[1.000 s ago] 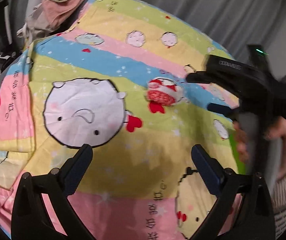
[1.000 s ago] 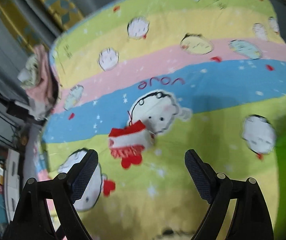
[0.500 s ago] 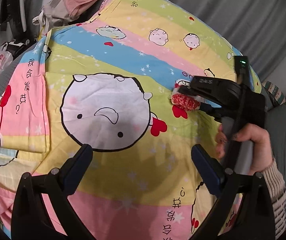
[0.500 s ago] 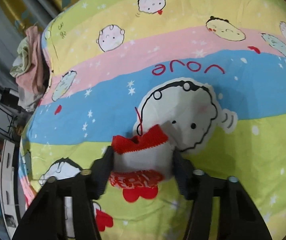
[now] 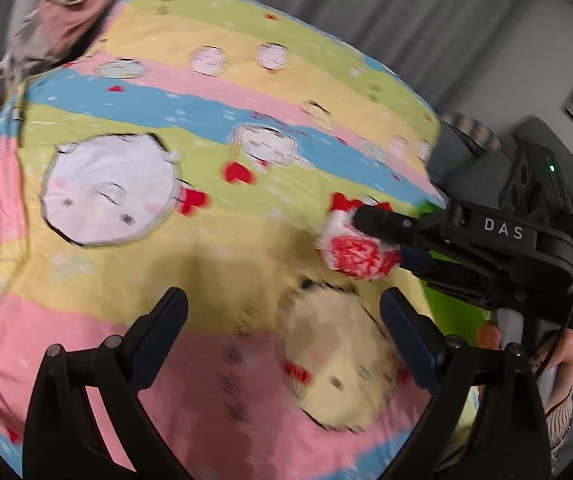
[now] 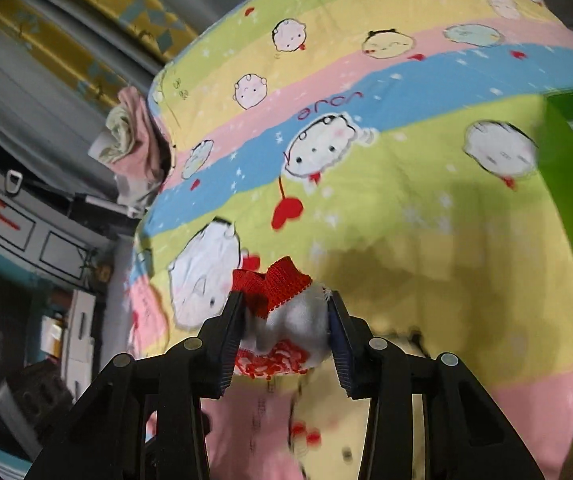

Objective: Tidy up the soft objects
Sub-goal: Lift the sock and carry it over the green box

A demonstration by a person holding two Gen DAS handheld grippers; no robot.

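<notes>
One sock [image 6: 282, 320], white with red cuff and red pattern, is all you hold: your right tongs [image 6: 286, 332] are clamped on its body, and it hangs just above the striped bed [image 6: 426, 208]. Your left tongs [image 5: 282, 320] stand wide apart with nothing between them, low over the pink stripe.

Your grip looks like the weak spot. The fingers [image 6: 230, 336] pinch only the middle of the soft bundle, with the cuff sticking out past the tips and the patterned end bulging below. A quick swing could let the knit slide out, or let the bundle unroll and trail on the cover. The left wrist view is smeared with motion, so I judge you are travelling fast; ease off near the green thing [image 6: 566, 184] at the bed's right edge, or you may drop it short.

Much is unclear. I cannot tell whether this is one sock or a rolled pair. The green thing is cut off and blurred in both views; whether it is a bin I cannot say. The cloth pile [image 6: 134, 144] at the far corner is too small to sort out.
</notes>
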